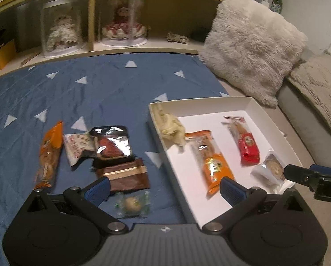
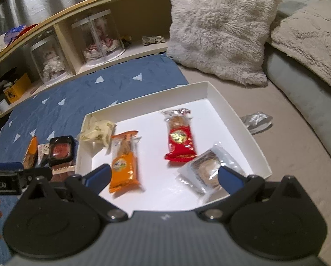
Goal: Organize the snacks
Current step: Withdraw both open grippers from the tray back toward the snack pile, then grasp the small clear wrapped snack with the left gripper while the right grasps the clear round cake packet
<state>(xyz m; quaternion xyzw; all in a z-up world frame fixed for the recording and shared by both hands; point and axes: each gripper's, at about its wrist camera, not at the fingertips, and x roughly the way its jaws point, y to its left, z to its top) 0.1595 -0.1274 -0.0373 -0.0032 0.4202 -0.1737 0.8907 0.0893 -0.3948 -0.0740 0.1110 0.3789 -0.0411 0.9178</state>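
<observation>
A white shallow box [image 1: 252, 106] [image 2: 234, 115] lies on the bed. In it are an orange snack pack [image 1: 212, 159] [image 2: 124, 161], a red pack [image 1: 245, 141] [image 2: 181, 139], a clear-wrapped round cake [image 1: 269, 170] [image 2: 205, 170] and a crumpled pale wrapper [image 1: 172, 128] [image 2: 96, 130]. Left of the box, on the blue quilt, lie another orange pack [image 1: 49, 155], a white-red wrapper [image 1: 76, 146], a black-trayed cake [image 1: 112, 144] [image 2: 61, 149], a brown pack [image 1: 127, 175] and a small green-wrapped sweet [image 1: 132, 204]. My left gripper [image 1: 164, 190] is open above the box's left wall. My right gripper [image 2: 164, 175] is open over the box, holding nothing.
A fluffy white cushion [image 1: 252, 44] [image 2: 221, 26] leans behind the box, with a grey sofa edge [image 2: 303, 93] to the right. A silver wrapper [image 2: 256, 120] lies right of the box. A wooden shelf [image 1: 121, 46] with domed dolls runs along the back.
</observation>
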